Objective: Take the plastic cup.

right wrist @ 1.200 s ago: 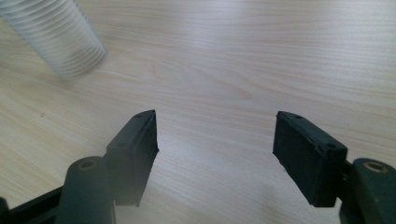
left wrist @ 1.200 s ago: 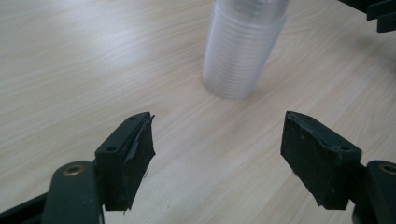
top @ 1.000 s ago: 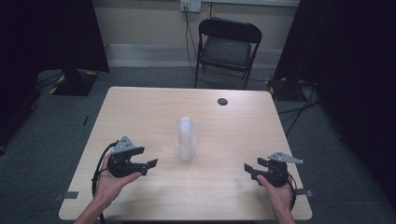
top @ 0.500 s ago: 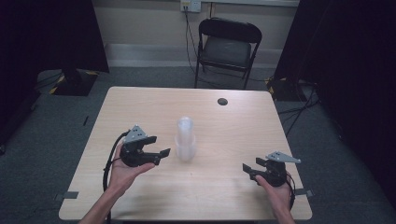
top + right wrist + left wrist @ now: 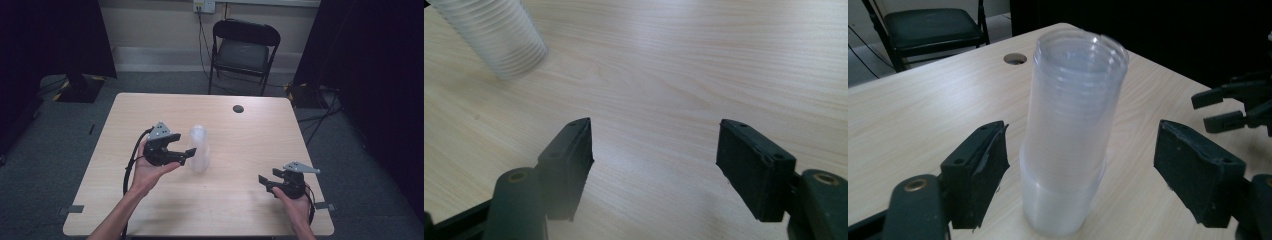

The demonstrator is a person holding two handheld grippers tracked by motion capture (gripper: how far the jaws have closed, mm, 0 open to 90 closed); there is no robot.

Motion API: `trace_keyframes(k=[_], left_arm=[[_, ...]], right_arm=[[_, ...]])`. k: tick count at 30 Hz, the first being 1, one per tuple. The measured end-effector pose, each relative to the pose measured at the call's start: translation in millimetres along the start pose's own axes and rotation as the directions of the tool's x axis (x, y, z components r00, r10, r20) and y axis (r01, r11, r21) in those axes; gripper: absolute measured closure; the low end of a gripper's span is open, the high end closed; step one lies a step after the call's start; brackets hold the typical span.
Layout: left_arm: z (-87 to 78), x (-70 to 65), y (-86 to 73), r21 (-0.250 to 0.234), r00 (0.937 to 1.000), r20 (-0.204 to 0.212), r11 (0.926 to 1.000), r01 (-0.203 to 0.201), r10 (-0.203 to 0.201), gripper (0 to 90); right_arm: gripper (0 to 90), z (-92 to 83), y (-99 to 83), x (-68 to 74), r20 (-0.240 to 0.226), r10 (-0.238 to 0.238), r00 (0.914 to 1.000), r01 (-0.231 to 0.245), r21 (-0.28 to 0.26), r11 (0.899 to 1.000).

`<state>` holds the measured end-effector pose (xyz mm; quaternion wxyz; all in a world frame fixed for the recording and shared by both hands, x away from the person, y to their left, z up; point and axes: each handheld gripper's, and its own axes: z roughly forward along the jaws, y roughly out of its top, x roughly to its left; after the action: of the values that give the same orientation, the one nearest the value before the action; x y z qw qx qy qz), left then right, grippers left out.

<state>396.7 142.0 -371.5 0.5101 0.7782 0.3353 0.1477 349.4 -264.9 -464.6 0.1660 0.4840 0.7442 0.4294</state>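
A tall stack of clear plastic cups [image 5: 198,148] stands mouth down in the middle of the wooden table [image 5: 250,130]. My left gripper [image 5: 187,152] is held in a hand just left of the stack, pointing at it. Its jaws have just been opening. In the left gripper view the stack [image 5: 1073,135] rises in the gap of the left gripper [image 5: 1080,170], and neither pad touches it. My right gripper [image 5: 265,181] rests near the front right of the table, open and with nothing in it. The right gripper view has the stack [image 5: 494,35] far off at top left, beyond the right gripper [image 5: 654,155].
A round cable hole [image 5: 238,108] lies in the tabletop behind the stack. A black folding chair [image 5: 245,47] stands past the far edge. From the left gripper view the right gripper [image 5: 1233,107] is at the far right. Dark curtains flank the table.
My left hand has moved right and a little up, from the table's left part to the stack, and its jaws stand wider. The right hand has stayed put.
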Motion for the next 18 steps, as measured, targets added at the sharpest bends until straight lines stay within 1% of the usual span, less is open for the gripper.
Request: trace_keyframes(k=[1, 3, 4, 8, 9, 10, 11, 17, 18], left_arm=[[1.7, 0.8, 2.1, -0.005, 1.0, -0.006, 1.0, -0.005, 0.004, 20.3], [5.3, 1.7, 5.7, -0.012, 1.0, 0.002, 0.9999, 0.006, -0.006, 18.8], [7.4, 1.7, 7.4, -0.014, 1.0, -0.005, 0.9999, 0.004, -0.005, 18.1], [18.4, 3.1, 11.7, -0.009, 1.0, -0.002, 0.9999, 0.006, -0.006, 16.1], [21.1, 3.1, 11.9, -0.008, 0.9999, -0.005, 0.9999, 0.009, -0.009, 15.9], [23.5, 3.6, 12.4, -0.003, 0.9999, -0.012, 1.0, 0.004, -0.004, 15.9], [26.3, 3.4, 12.5, -0.005, 0.9999, -0.008, 1.0, 0.008, -0.008, 15.9], [41.0, 4.8, 9.7, 0.014, 0.9999, -0.008, 0.9999, -0.01, 0.011, 16.9], [41.0, 4.8, 9.7, 0.014, 0.9999, -0.008, 0.9999, -0.01, 0.011, 17.4]], right_arm=[[31.1, 0.6, 0.2, 0.7, -0.004, -0.003, 1.0, 0.003, -0.003, 1.0], [31.1, 1.4, 0.6, 1.2, -0.008, -0.005, 1.0, 0.005, -0.003, 1.0], [31.1, 1.7, 0.7, 1.3, -0.01, -0.005, 0.9999, 0.005, -0.003, 1.0], [31.0, 1.1, 0.8, 0.0, -0.012, -0.008, 0.9999, 0.008, -0.005, 1.0], [31.0, 0.5, 0.7, -0.1, -0.013, -0.005, 0.9999, 0.005, -0.004, 1.0], [31.0, 0.0, 0.8, -0.3, -0.013, -0.004, 0.9999, 0.004, -0.004, 1.0], [31.0, -0.4, 0.7, -0.4, -0.013, -0.003, 0.9999, 0.003, -0.004, 1.0], [30.9, -0.5, 0.3, -0.2, -0.013, -0.006, 0.9999, 0.006, -0.004, 1.0], [30.9, -0.7, 0.2, 0.2, -0.013, -0.006, 0.9999, 0.006, -0.004, 1.0]])
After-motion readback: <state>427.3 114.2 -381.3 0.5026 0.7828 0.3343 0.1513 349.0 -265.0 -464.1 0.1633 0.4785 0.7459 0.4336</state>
